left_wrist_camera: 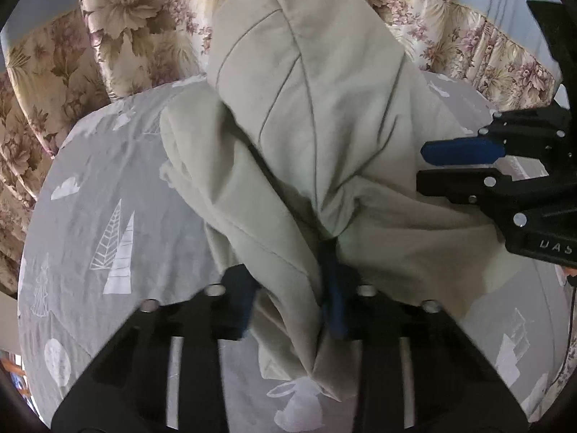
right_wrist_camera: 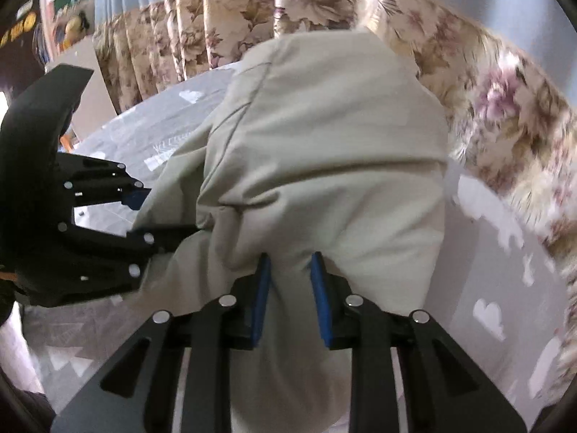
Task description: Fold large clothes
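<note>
**Two grippers, one bunched garment**

Both hold the beige garment (left_wrist_camera: 306, 126) lifted above the grey printed sheet (left_wrist_camera: 90, 216): left gripper (left_wrist_camera: 292, 303) pinches a fold, right gripper (right_wrist_camera: 290, 299) brackets cloth loosely. That looser hold may let fabric slip out.

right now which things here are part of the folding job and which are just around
In the job:
- beige garment, bunched and lifted
- left gripper, jaws shut on it
- right gripper, cloth between its jaws

Just around:
- grey printed bedsheet
- floral curtain
</note>
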{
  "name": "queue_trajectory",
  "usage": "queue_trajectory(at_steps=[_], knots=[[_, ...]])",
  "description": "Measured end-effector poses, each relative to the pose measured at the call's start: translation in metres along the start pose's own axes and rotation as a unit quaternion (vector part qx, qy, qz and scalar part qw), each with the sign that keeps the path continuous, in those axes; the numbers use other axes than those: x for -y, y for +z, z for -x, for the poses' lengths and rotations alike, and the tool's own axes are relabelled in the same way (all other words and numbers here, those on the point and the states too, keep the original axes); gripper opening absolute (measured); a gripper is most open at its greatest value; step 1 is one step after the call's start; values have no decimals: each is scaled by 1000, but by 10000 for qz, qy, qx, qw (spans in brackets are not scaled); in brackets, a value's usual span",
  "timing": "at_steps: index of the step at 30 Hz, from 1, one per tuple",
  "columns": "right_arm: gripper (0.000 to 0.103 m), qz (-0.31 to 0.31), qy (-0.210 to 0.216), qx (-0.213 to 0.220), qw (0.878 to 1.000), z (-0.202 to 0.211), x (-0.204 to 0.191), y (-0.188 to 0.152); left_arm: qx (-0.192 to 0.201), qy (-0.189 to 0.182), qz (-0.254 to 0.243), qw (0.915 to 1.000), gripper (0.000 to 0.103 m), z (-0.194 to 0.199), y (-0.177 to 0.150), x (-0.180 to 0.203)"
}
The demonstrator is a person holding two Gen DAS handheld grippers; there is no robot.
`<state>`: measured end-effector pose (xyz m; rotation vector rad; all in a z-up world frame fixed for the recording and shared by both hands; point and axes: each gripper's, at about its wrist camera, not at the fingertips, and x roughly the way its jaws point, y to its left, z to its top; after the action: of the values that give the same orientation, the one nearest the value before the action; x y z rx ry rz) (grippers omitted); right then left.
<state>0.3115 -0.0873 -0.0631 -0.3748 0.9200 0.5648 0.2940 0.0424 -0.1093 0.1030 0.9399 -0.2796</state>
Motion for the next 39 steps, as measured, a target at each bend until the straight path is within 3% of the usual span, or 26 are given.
queue_trajectory(at_steps=[3,5,11,13,18,21,30,35,37,38,39], knots=[[35,-39,-141,324,9994,28,8,4,98,-67,3,9999,14,3,-4,-6],[60,-196,-311,553,9978,48,22,1,118,-131,-3,9998,13,3,-6,-9],[61,-828,-454,338,9950,43,63,-22,170,-156,154,9996,19,10,-1,-4],[61,-936,-493,286,9940,38,70,-29,228,-131,133,9996,25,17,1,0],[61,-1018,-499,441,9926,43,76,-31,407,-109,5,9991,55,38,8,10],[61,-1124,-382,506,9916,48,81,-38,547,-33,-79,9985,68,49,14,16],[62,-1377,86,327,9899,28,95,-64,473,-370,-178,9980,84,34,50,33],[62,-1478,425,353,9875,17,99,-69,234,-761,-109,9968,83,1,66,40],[58,-1623,633,359,9841,12,103,-70,220,-1011,-77,9946,66,-9,68,40],[44,-1663,814,384,9820,9,103,-70,224,-1132,-78,9933,49,-12,68,39],[41,-1690,983,435,9797,7,101,-69,216,-1340,-59,9907,38,-13,68,37]])
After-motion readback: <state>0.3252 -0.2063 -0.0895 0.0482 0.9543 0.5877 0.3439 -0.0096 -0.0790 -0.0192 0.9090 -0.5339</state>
